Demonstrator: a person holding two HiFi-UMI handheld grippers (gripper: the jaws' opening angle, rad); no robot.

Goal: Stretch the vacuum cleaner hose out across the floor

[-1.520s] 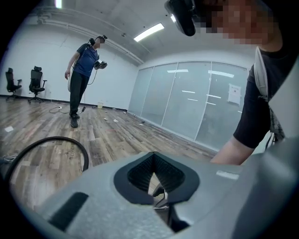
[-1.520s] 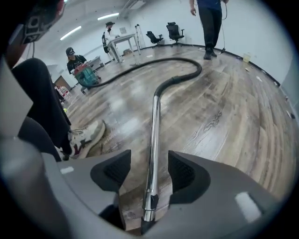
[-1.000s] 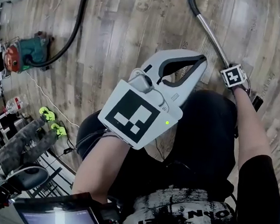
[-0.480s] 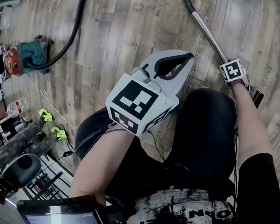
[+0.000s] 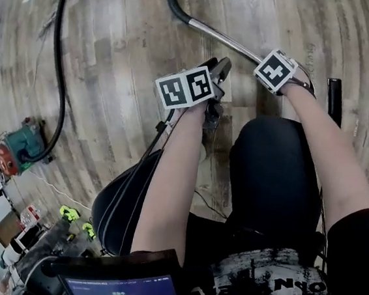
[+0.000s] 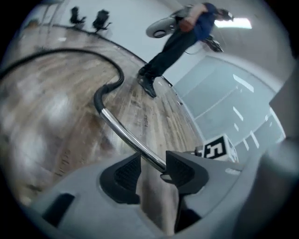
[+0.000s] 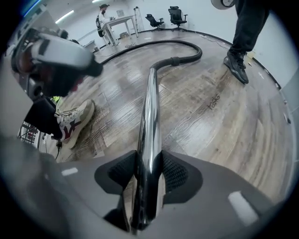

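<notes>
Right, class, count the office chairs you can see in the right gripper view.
2. One office chair stands in the background at the top of the picture; the second office chair is just to its right. Others may be hidden outside this view.

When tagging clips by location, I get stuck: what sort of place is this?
Probably an open office or lab: a wide wood-look floor, swivel chairs and a white desk along the far wall.

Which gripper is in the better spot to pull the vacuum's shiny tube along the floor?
Right. The right gripper clamps the shiny tube; on the left gripper the jaws have just been opening and stand apart, off the tube.
</notes>
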